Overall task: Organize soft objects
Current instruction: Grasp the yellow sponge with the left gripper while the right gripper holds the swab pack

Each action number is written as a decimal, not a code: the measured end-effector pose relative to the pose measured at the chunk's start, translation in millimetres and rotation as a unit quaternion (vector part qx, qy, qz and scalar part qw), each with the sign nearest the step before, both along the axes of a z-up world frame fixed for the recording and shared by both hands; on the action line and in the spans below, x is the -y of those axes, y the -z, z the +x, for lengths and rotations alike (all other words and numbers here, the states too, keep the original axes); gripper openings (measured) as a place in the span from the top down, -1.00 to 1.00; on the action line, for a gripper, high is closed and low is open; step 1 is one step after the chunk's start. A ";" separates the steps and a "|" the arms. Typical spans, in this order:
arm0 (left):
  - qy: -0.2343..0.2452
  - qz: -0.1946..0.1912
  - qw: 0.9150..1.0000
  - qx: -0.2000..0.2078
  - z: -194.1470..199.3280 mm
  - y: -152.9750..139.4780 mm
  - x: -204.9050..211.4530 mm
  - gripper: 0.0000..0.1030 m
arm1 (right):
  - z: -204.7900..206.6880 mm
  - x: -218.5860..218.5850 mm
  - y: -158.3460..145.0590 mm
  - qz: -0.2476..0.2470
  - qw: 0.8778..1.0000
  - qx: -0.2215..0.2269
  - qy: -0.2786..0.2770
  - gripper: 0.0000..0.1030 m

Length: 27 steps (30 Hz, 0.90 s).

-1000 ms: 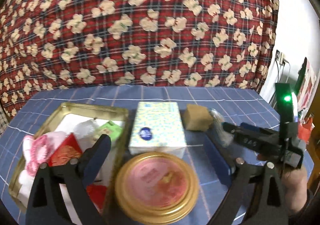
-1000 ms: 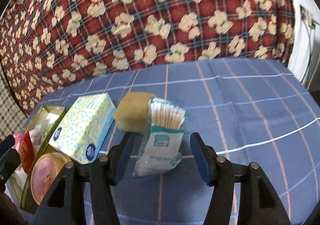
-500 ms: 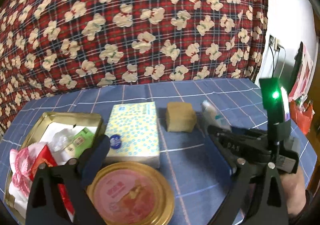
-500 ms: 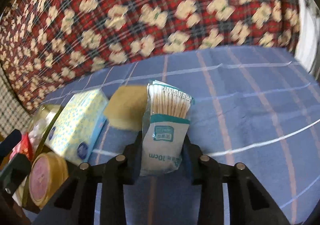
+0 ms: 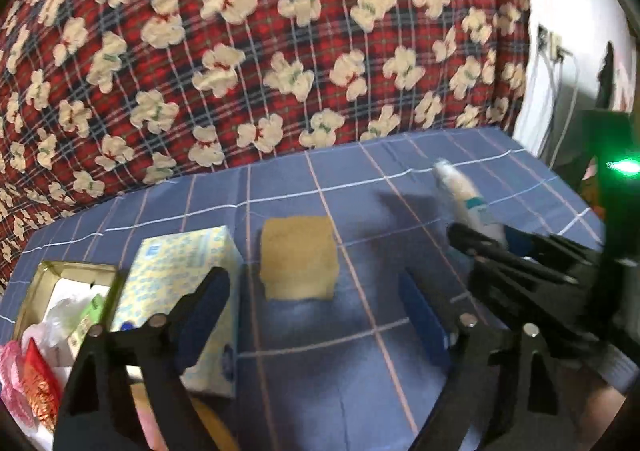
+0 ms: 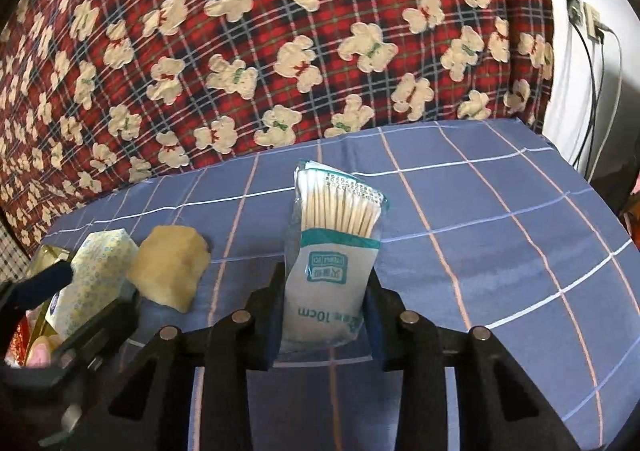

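Note:
My right gripper (image 6: 326,307) is shut on a white and teal pack of cotton swabs (image 6: 334,251) and holds it upright above the blue checked cloth; the pack also shows in the left wrist view (image 5: 466,203). My left gripper (image 5: 316,307) is open and empty, low over the cloth just in front of a tan sponge block (image 5: 298,261). The sponge (image 6: 170,267) lies left of the swab pack. A yellow-blue tissue pack (image 5: 188,291) lies left of the sponge, partly behind my left finger (image 5: 200,315).
A gold tin tray (image 5: 38,283) at the far left holds white, green, pink and red items. A round gold lid (image 5: 208,427) lies at the bottom left, mostly hidden. A red bear-print blanket (image 5: 260,51) rises behind the cloth. A wall socket with cables (image 6: 588,27) is at the right.
My right gripper closed on the swab pack and lifted it. My left gripper moved right, from over the round lid to in front of the sponge.

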State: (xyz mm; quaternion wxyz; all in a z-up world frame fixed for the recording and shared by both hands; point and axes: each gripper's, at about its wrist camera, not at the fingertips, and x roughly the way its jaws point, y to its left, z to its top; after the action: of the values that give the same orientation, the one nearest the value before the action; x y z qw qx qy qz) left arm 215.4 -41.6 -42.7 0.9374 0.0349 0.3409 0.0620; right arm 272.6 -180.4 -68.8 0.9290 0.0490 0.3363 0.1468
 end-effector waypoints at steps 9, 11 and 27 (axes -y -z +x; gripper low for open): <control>-0.020 0.016 0.999 -0.033 43.0 24.5 8.9 -0.44 | -3.4 10.1 -2.6 0.029 1.000 0.008 0.004 0.28; -0.022 0.013 0.999 -0.038 48.1 28.0 6.9 -0.44 | -4.0 9.9 -2.6 0.031 0.999 0.007 0.002 0.28; -0.076 0.024 0.995 -0.058 67.4 47.3 -4.8 -0.44 | -6.5 -1.8 1.9 0.000 1.000 0.009 -0.014 0.28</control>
State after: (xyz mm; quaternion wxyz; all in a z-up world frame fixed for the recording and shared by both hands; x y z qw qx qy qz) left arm 282.8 -36.8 -89.9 0.9074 0.0352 0.3950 0.1393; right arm 266.1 -178.7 -70.7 0.9299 0.0427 0.3282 0.1604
